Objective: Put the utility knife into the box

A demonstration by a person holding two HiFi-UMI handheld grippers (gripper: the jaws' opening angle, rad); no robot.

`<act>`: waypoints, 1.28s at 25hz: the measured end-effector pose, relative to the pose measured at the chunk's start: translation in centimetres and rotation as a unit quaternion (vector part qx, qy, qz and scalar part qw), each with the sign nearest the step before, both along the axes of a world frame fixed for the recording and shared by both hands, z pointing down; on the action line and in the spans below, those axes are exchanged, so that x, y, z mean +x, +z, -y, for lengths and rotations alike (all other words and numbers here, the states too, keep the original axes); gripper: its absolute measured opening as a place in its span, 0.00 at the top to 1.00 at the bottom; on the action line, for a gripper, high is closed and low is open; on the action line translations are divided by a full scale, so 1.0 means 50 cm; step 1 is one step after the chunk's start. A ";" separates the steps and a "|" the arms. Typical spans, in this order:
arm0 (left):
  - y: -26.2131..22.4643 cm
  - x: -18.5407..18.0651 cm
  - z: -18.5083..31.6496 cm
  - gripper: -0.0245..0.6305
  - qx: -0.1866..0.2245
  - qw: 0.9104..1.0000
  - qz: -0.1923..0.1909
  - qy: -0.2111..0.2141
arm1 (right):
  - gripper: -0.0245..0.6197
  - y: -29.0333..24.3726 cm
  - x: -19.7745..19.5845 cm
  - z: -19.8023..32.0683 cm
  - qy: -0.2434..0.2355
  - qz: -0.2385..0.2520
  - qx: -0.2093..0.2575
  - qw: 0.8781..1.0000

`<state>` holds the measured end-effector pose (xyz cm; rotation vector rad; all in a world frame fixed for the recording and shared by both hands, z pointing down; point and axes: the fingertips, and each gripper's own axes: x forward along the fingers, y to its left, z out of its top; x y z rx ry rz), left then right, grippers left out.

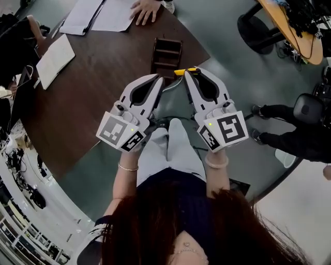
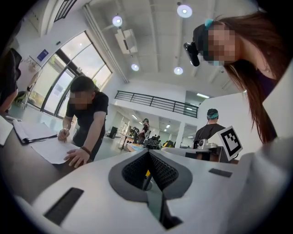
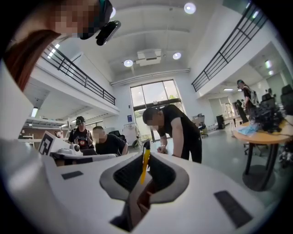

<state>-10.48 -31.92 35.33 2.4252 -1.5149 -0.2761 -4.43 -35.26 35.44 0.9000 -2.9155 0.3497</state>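
A yellow utility knife (image 1: 185, 71) sticks out sideways at the tip of my right gripper (image 1: 189, 75), which is shut on it. In the right gripper view the knife (image 3: 145, 165) stands edge-on, pinched between the dark pads. My left gripper (image 1: 157, 79) hovers just left of it, its jaws shut with nothing in them, and its tips meet in the left gripper view (image 2: 148, 154). A brown wooden box (image 1: 166, 54) with open compartments sits on the dark table (image 1: 93, 93) just beyond both gripper tips. Both grippers hang over the table's near edge.
Sheets of paper (image 1: 111, 14) lie at the table's far side with a person's hand (image 1: 147, 10) on them. A white notebook (image 1: 54, 60) lies at the left. An office chair base (image 1: 258, 31) and a seated person's legs (image 1: 289, 124) are at the right.
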 end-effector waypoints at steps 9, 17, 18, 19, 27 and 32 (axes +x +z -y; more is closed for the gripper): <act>0.136 -0.013 0.033 0.96 -0.030 0.999 -0.024 -0.004 | 0.88 0.201 -0.040 0.029 0.024 -0.023 -0.050 0.998; 0.226 -0.022 0.023 0.96 -0.054 0.997 -0.047 -0.012 | 0.88 0.302 -0.069 0.031 0.040 -0.051 -0.033 0.997; 0.234 -0.025 0.020 0.96 -0.057 0.997 -0.049 -0.013 | 0.88 0.311 -0.074 0.029 0.039 -0.057 -0.030 0.997; 0.241 -0.029 0.017 0.96 -0.060 0.997 -0.051 -0.015 | 0.88 0.320 -0.080 0.028 0.037 -0.062 -0.029 0.997; 0.257 -0.039 0.017 0.96 -0.067 0.996 -0.055 -0.012 | 0.88 0.337 -0.096 0.028 0.026 -0.065 -0.036 0.997; 0.240 -0.035 0.027 0.96 -0.055 0.997 -0.049 -0.010 | 0.88 0.313 -0.079 0.039 0.035 -0.054 -0.026 0.998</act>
